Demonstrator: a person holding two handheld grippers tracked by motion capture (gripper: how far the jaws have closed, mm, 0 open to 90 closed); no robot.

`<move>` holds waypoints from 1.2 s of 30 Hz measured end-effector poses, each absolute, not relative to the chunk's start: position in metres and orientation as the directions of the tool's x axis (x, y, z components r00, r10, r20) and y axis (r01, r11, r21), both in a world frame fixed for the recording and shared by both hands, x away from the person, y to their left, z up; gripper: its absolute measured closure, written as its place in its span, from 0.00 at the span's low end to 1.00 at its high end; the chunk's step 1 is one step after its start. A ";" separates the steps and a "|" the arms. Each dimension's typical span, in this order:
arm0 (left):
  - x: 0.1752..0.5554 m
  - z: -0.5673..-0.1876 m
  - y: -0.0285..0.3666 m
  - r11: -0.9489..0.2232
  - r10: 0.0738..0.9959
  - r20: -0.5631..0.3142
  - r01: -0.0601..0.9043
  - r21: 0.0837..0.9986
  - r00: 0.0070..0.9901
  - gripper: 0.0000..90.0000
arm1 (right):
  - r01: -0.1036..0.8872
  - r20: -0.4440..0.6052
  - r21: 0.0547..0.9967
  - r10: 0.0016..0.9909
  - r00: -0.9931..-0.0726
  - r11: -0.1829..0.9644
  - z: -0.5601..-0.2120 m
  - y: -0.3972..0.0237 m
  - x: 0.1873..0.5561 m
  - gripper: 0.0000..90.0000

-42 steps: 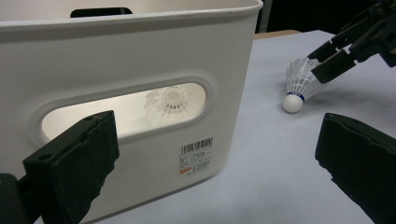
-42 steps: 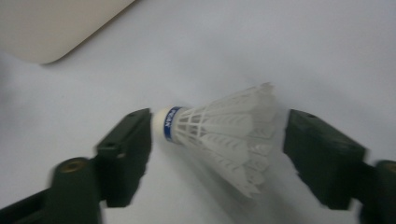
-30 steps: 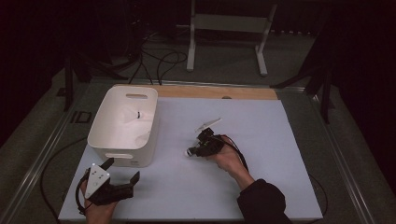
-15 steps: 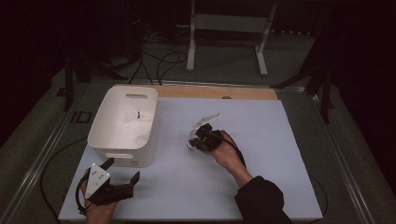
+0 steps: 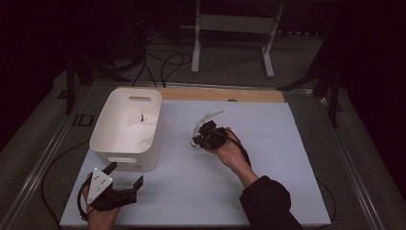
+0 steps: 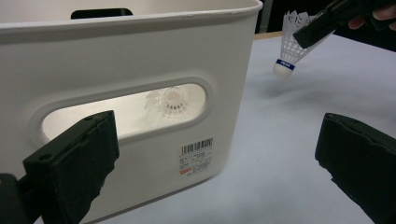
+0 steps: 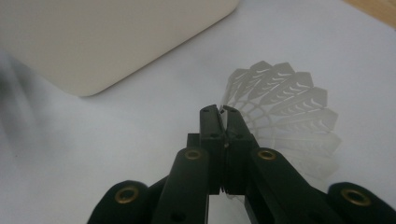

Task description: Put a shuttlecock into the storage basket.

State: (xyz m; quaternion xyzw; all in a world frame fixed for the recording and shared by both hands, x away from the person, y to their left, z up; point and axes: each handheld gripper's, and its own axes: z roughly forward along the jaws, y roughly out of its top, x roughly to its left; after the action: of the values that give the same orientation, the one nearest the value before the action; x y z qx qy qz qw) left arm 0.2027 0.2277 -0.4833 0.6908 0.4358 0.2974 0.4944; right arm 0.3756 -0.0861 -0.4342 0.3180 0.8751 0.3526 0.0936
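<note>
Revealing second shuttlecock (image 6: pixel 172 102) inside bin (image 6: pixel 140 56); left gripper view

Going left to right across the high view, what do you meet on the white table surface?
Left gripper, open → white bin with a shuttlecock inside → right gripper, shut on a second shuttlecock.

Counter (image 5: pixel 287 191) covered by a pale white sheet, with a strip of bare wood (image 5: pixel 220 94) left showing along the far edge. White plastic bin (image 5: pixel 125 132) stood directly on the sheet at the left, handle slots cut in its end walls and a barcode label stuck low on the near wall. Rest of the sheet lay flat and smooth. Grey floor (image 5: pixel 230 57) and metal stand legs seen beyond the far edge.
</note>
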 end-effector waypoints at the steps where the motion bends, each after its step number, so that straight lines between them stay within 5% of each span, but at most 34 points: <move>1: 0.203 -0.483 0.228 -0.131 0.896 -0.020 0.308 0.942 0.443 0.00 | 0.488 0.054 0.675 0.622 -0.781 0.553 -0.433 -0.086 0.376 0.99; 36: 0.203 -0.484 0.227 -0.132 0.897 -0.022 0.313 0.941 0.442 0.00 | 0.457 0.005 0.704 0.640 -0.769 0.544 -0.388 -0.080 0.394 0.99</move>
State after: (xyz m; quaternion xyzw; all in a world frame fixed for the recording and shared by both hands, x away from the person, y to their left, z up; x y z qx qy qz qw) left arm 0.2030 0.2273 -0.4835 0.6916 0.4372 0.2960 0.4929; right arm 0.3938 -0.0798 -0.3882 0.3154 0.8693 0.3587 0.1275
